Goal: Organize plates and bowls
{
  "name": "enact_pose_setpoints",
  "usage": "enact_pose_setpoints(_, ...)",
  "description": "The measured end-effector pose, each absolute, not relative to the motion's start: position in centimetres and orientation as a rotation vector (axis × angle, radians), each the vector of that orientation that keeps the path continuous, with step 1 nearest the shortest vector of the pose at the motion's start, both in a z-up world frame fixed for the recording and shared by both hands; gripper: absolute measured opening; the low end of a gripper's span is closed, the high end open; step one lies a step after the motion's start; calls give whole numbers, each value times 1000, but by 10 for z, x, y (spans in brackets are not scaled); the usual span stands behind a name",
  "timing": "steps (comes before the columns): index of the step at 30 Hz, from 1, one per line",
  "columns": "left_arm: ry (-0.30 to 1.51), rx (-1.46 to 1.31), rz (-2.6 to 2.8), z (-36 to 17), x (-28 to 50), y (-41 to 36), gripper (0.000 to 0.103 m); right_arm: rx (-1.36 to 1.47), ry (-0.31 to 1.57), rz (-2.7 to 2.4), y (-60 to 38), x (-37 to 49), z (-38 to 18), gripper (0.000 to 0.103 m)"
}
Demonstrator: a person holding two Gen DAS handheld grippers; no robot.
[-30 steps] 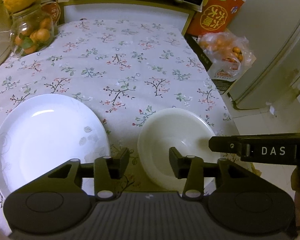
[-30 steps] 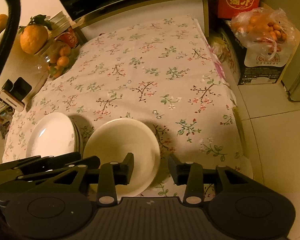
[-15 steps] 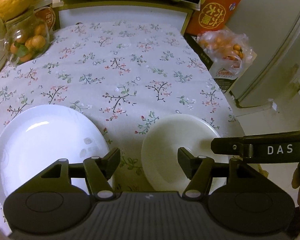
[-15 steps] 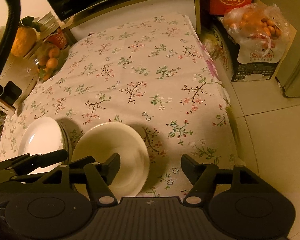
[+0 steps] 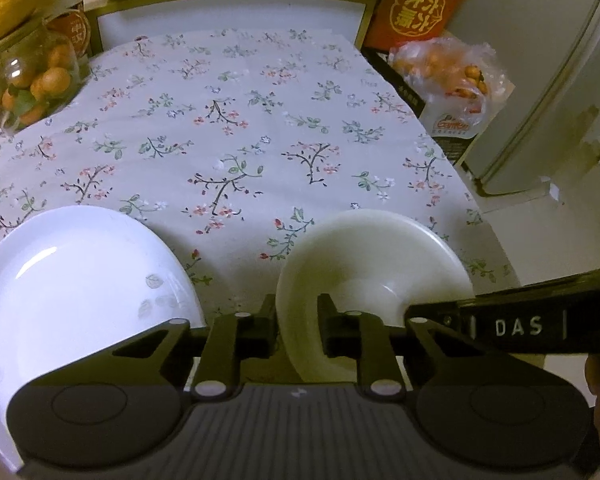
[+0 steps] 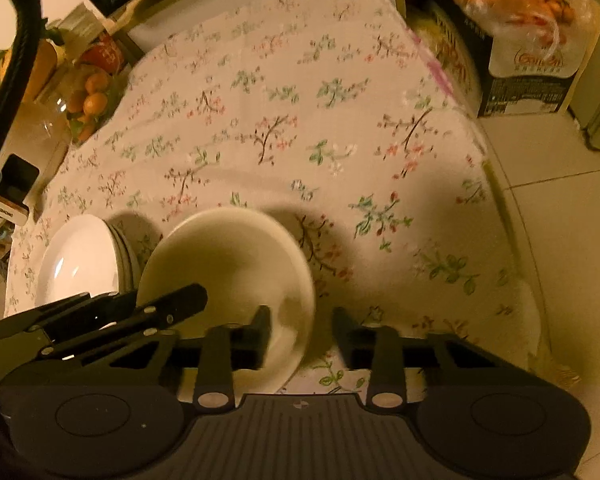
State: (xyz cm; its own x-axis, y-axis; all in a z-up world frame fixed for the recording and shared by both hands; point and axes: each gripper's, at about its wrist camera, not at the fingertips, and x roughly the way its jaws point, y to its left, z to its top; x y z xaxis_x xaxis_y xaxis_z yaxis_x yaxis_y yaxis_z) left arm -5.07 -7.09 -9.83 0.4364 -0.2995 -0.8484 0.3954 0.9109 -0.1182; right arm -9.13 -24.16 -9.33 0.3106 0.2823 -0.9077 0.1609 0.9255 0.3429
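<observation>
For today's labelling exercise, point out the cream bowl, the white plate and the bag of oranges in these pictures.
cream bowl (image 5: 380, 264): left wrist view, on its inner wall.
white plate (image 5: 72, 292): left wrist view, on its flat centre.
bag of oranges (image 5: 448, 76): left wrist view, on the clear plastic over the fruit.

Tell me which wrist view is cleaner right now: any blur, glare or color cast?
Left wrist view: sharp, neutral, with a glare streak on the white plate. Right wrist view: heavy yellow cast, motion-blurred bowl rim and tablecloth, dark shadow behind the bowl.
</observation>
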Motion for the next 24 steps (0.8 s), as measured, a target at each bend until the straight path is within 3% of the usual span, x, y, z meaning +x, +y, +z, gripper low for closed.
enact_pose_setpoints(7,1011,77,-432,-88,-52,-66,12,341,1229,71,-234,-93,-85,11)
enact_pose_setpoints(24,913,3,-360,-49,-55,-31,12,253,1074,97,-206,-80,-36,12)
